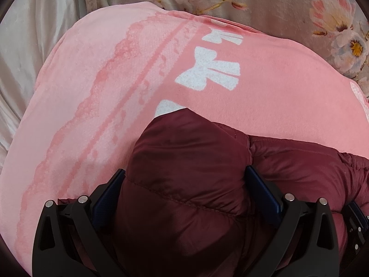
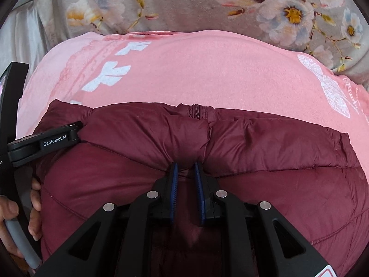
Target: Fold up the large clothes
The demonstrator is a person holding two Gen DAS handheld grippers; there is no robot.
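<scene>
A maroon puffer jacket point(image 1: 191, 143) lies bunched on a pink blanket point(image 1: 92, 80). My left gripper point(image 1: 184, 173) has its jaws wide apart, and a thick padded fold fills the gap and presses against both blue pads. In the right wrist view the jacket point(image 2: 276, 157) spreads across the blanket point(image 2: 207, 69), its zipper end point(image 2: 196, 112) at the far edge. My right gripper point(image 2: 185, 165) stands nearly closed, pinching a small ridge of the maroon fabric at its tips. The left gripper point(image 2: 77, 128) bites into the jacket's left end, held by a person's hand point(image 2: 13, 212).
A grey floral bedcover point(image 2: 184, 4) lies beyond the blanket's far edge. Pale satin cloth point(image 1: 27, 34) hangs at the left. White bow prints point(image 1: 207, 73) mark the blanket. Part of the right gripper point(image 1: 357, 217) shows at the lower right of the left wrist view.
</scene>
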